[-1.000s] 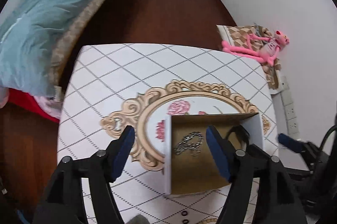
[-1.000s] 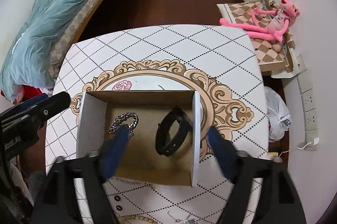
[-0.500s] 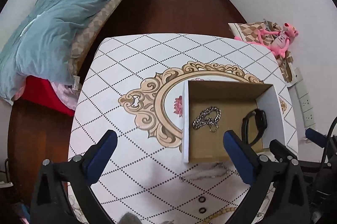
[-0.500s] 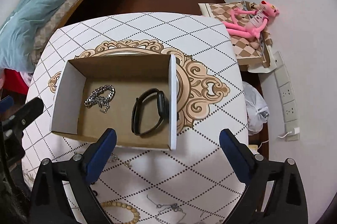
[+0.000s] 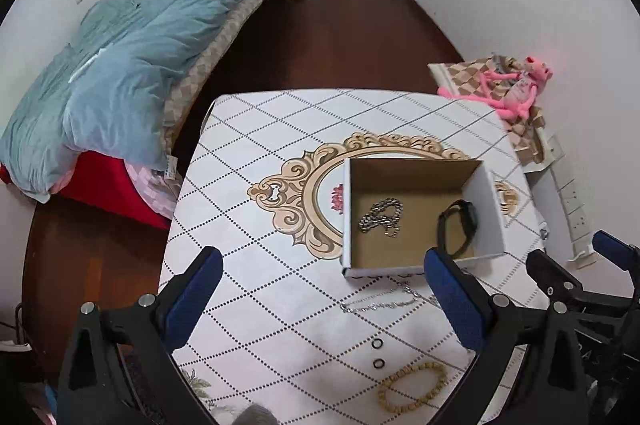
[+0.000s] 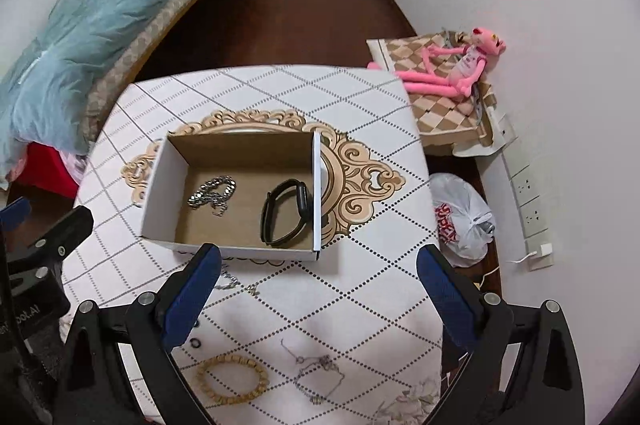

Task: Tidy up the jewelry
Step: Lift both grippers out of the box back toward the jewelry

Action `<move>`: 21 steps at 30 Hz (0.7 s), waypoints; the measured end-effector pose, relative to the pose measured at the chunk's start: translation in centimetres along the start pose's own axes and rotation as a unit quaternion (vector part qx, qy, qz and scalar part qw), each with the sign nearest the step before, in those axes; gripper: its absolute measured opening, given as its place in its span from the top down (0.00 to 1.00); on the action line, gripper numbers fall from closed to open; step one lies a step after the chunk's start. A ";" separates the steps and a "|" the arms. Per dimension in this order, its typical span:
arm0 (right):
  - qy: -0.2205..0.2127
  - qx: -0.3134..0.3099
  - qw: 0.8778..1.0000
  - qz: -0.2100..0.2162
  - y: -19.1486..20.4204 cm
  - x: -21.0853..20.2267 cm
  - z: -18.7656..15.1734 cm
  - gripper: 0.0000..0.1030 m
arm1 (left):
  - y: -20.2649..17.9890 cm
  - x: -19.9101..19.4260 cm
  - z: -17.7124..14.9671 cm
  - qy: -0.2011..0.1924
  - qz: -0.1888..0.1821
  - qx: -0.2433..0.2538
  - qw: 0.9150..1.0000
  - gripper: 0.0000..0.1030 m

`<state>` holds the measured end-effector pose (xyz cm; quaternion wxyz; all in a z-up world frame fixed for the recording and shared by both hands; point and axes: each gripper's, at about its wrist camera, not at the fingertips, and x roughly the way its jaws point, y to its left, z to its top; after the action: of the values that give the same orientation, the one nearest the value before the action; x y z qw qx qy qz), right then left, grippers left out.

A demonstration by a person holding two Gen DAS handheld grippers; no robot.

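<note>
Cardboard box (image 6: 244, 193) sits mid-table, long axis left-right, open side up, holding 2 pieces: silver chain (image 6: 213, 189) and black band (image 6: 285, 211). Between picks, I judge. Beaded bracelet (image 6: 231, 377), thin necklace (image 6: 320, 377) and 2 black rings (image 5: 377, 353) lie loose on the table (image 6: 360, 289) near the box's front. Left gripper (image 5: 324, 301) and right gripper (image 6: 318, 295) both spread wide, empty. Next: descend on 1 loose piece.

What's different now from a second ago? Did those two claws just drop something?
Both grippers, left and right, pulled back and up from the box and opened wide; both are empty. Whether they dropped anything isn't shown. The chain and black band lie in the box as before, and the bead bracelet stays on the table.
</note>
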<state>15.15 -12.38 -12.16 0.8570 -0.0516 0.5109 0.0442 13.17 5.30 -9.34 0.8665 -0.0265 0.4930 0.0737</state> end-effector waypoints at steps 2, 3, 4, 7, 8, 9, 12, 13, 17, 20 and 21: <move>-0.008 0.001 1.000 0.002 0.0 -1.4 -0.3 0.04 | 0.0 -1.0 -0.2 -0.005 0.001 0.001 1.000 0.00; -0.013 0.001 1.000 0.003 0.0 -2.1 -0.5 0.04 | 0.0 -1.7 -0.4 -0.010 0.000 0.002 1.000 0.00; -0.018 0.002 1.000 0.003 0.0 -2.7 -0.6 0.04 | 0.0 -2.1 -0.6 -0.012 0.000 0.002 1.000 0.00; -0.033 0.003 0.999 0.004 0.0 -4.6 -1.0 0.04 | 0.2 -3.7 -1.1 -0.025 -0.001 0.001 1.000 0.00; -0.037 0.004 0.999 0.006 0.1 -5.2 -1.1 0.04 | 0.2 -4.1 -1.2 -0.028 -0.001 0.003 1.000 0.00; -0.039 0.004 0.999 0.006 0.1 -5.6 -1.2 0.04 | 0.2 -4.6 -1.4 -0.031 -0.003 0.003 1.000 0.00; -0.046 0.005 0.999 0.011 0.2 -6.8 -1.8 0.04 | 0.4 -5.3 -1.8 -0.035 -0.007 0.003 0.999 0.00; -0.047 0.006 0.999 0.012 0.2 -7.0 -2.0 0.04 | 0.5 -5.5 -2.0 -0.035 -0.007 0.001 0.999 0.00; -0.035 0.016 0.999 0.019 -0.2 -6.6 -3.4 0.04 | 1.0 -5.1 -3.4 -0.031 -0.002 -0.006 0.999 0.00; -0.007 0.026 0.999 0.018 -0.9 -4.6 -5.4 0.04 | 1.0 -3.7 -5.2 -0.012 0.006 -0.006 1.000 0.00; 0.009 0.033 0.999 0.017 -1.3 -3.4 -6.4 0.04 | 1.0 -2.8 -6.1 -0.002 0.009 -0.005 1.000 0.00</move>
<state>8.15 -14.61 -12.17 0.8526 -0.0152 0.5207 0.0415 6.43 5.29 -10.04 0.8664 -0.0258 0.4915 0.0843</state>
